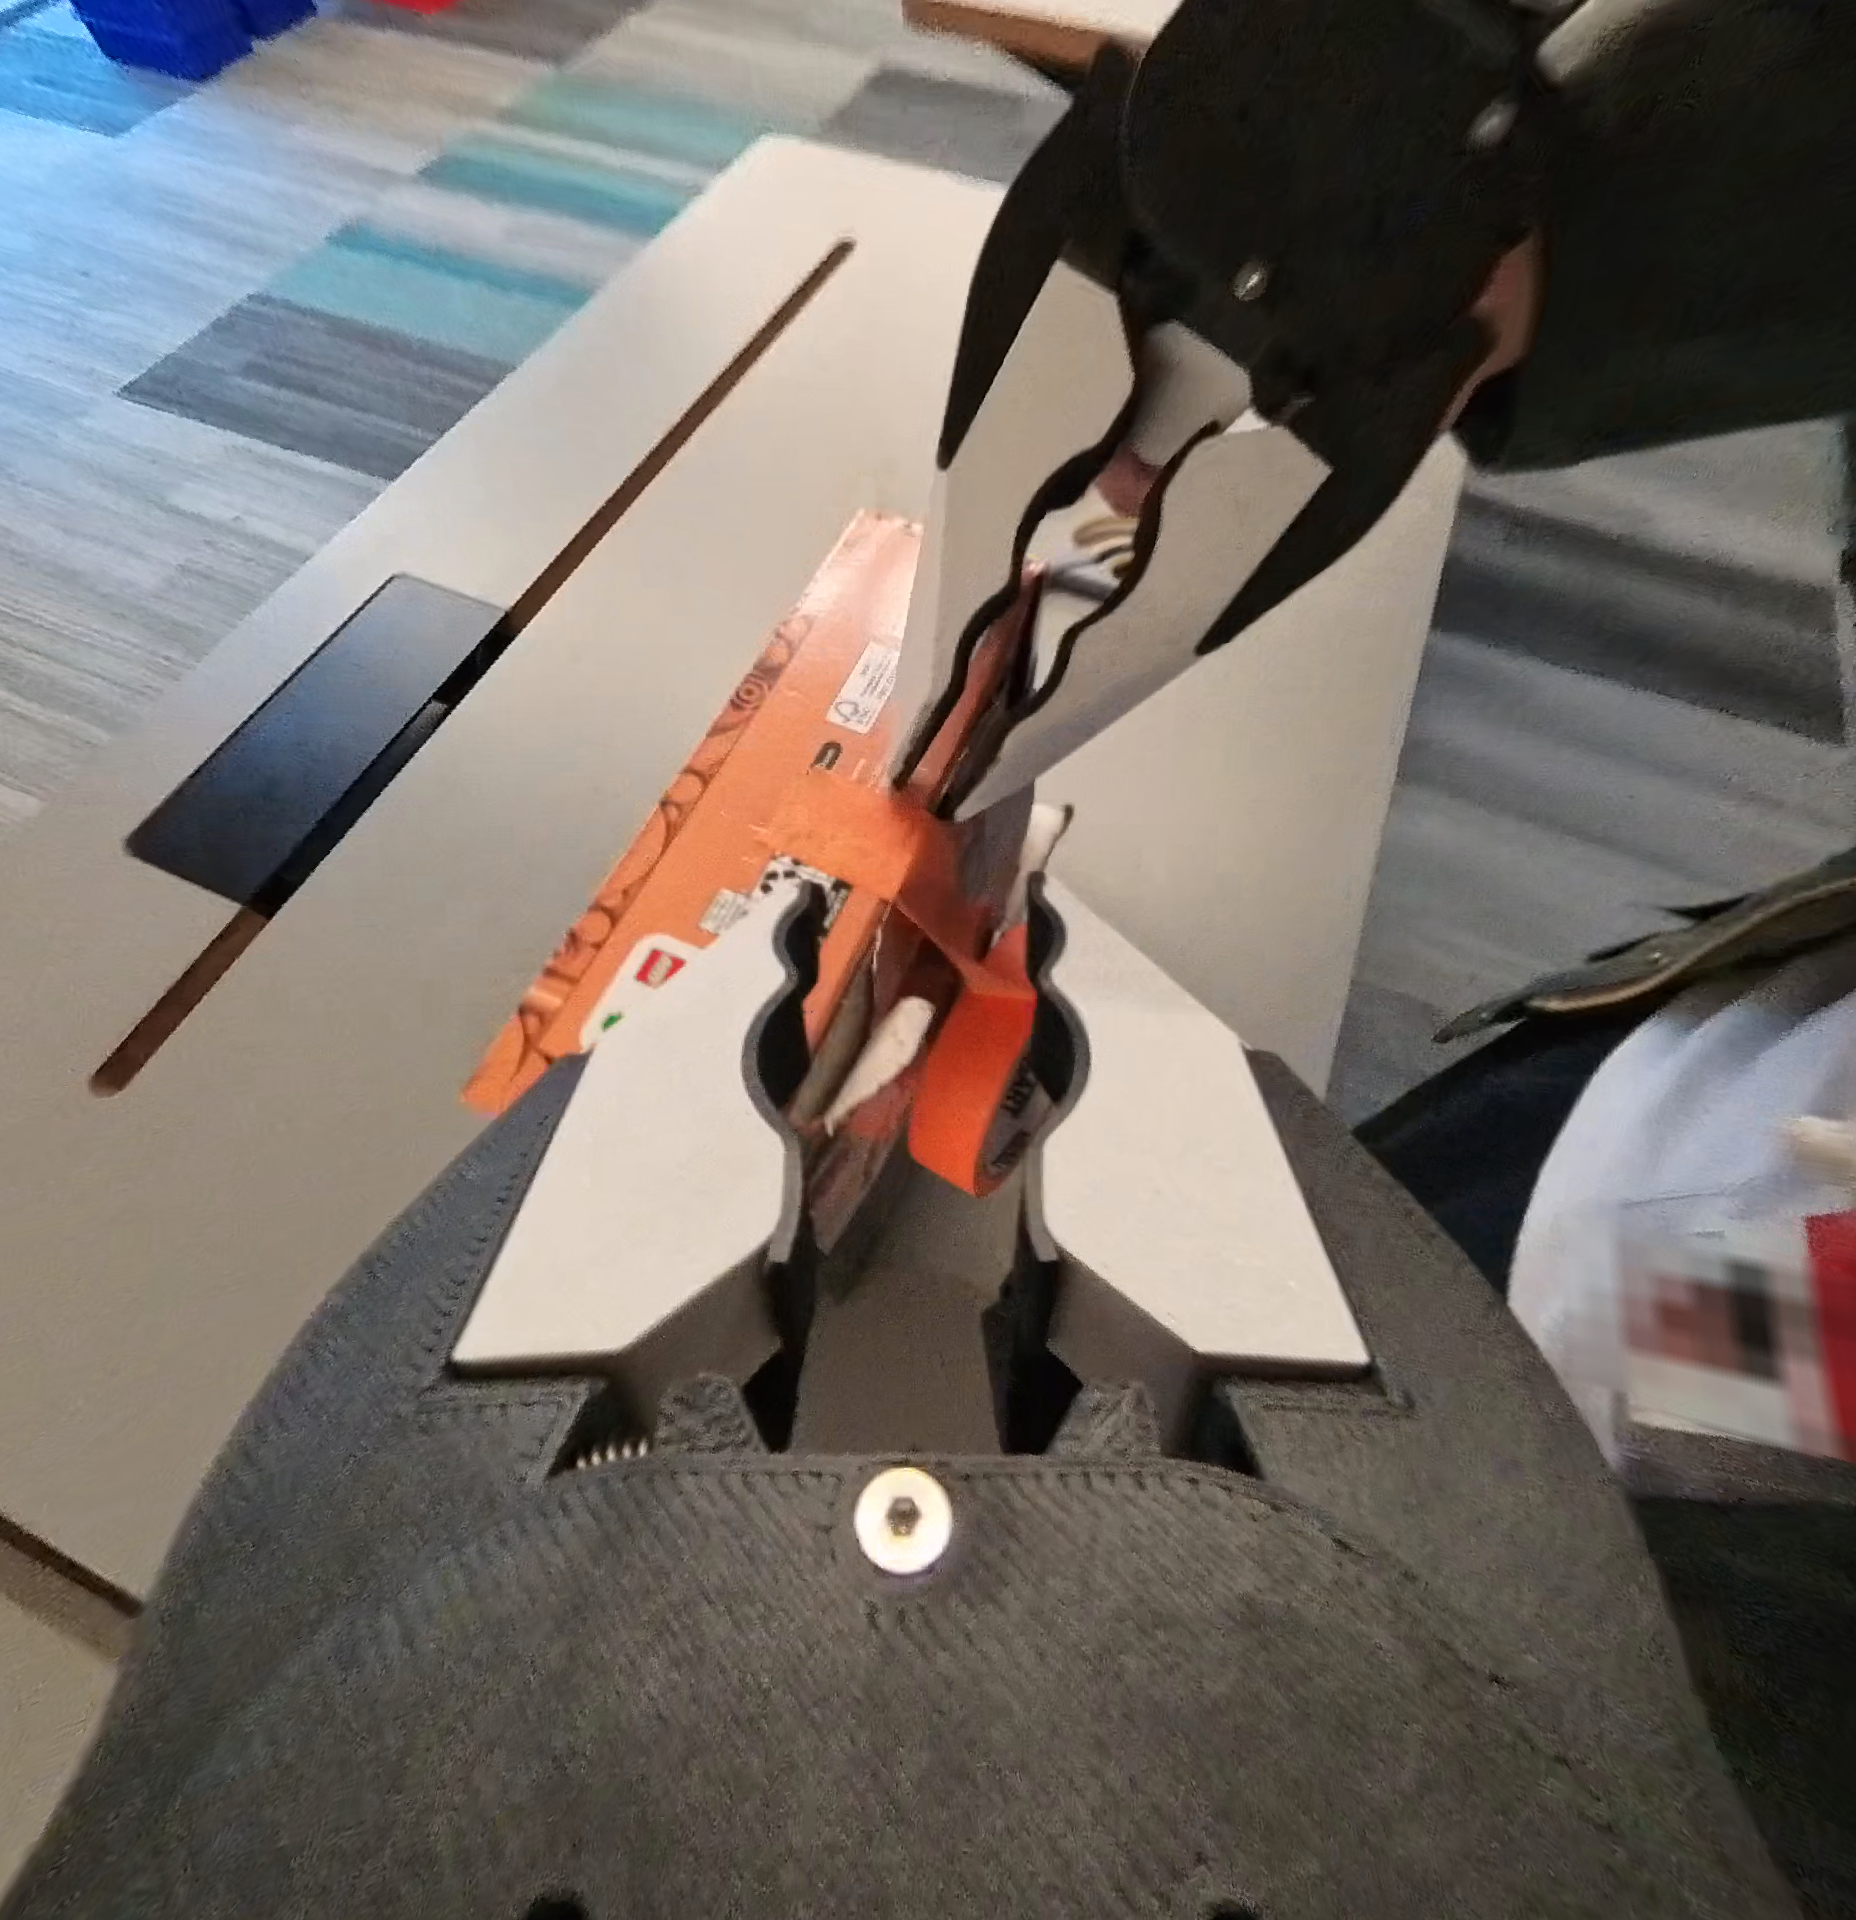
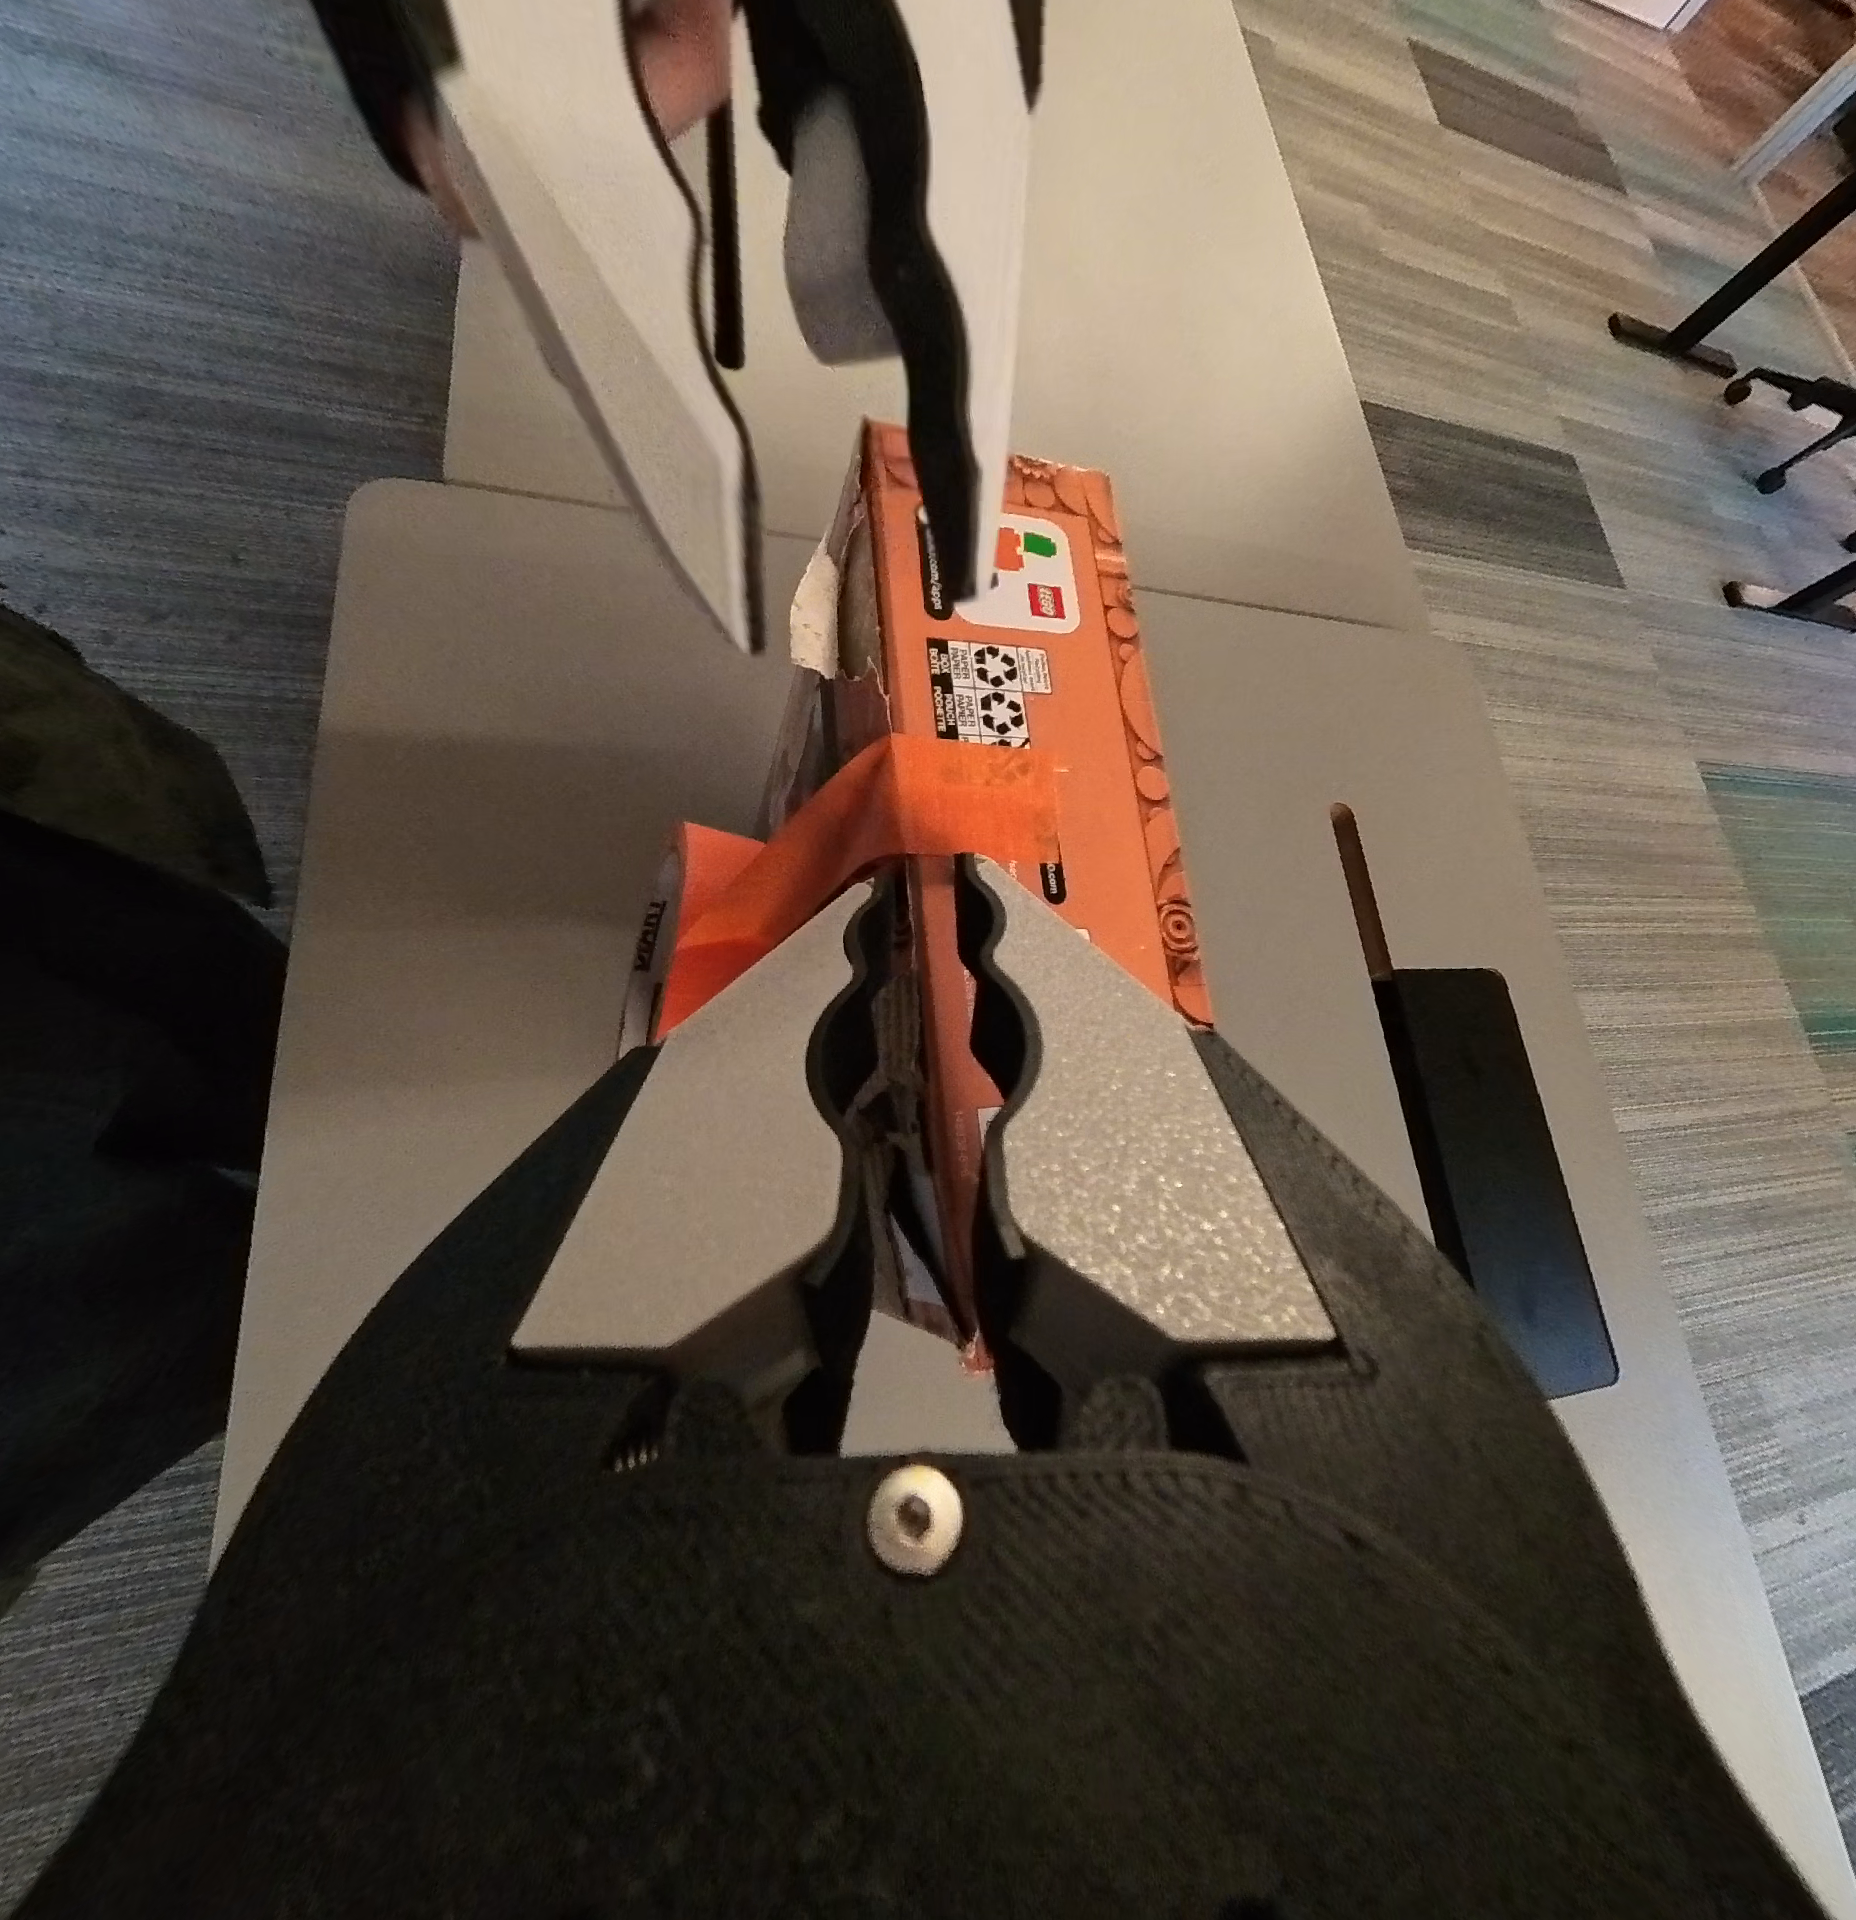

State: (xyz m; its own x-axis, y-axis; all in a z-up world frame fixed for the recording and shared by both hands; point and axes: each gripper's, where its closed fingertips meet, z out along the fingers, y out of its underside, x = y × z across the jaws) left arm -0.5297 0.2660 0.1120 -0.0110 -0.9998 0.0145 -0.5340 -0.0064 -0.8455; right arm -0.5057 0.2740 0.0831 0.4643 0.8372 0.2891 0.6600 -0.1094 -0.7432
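One grey table holds one orange box, standing on its thin edge. One strip of orange tape crosses the top of the box and runs down to one roll of tape beside the box. The left gripper is partly open around the roll and the box's end. The right gripper is pinched narrow on the box's edge, by the strip.

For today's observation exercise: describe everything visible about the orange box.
The orange box is thin printed cardboard standing on a long edge on the grey table. Its top seam gapes, with torn white edges. A strip of orange tape crosses the seam, running to a roll beside it. The right gripper pinches its top edge; the left gripper straddles the other end.
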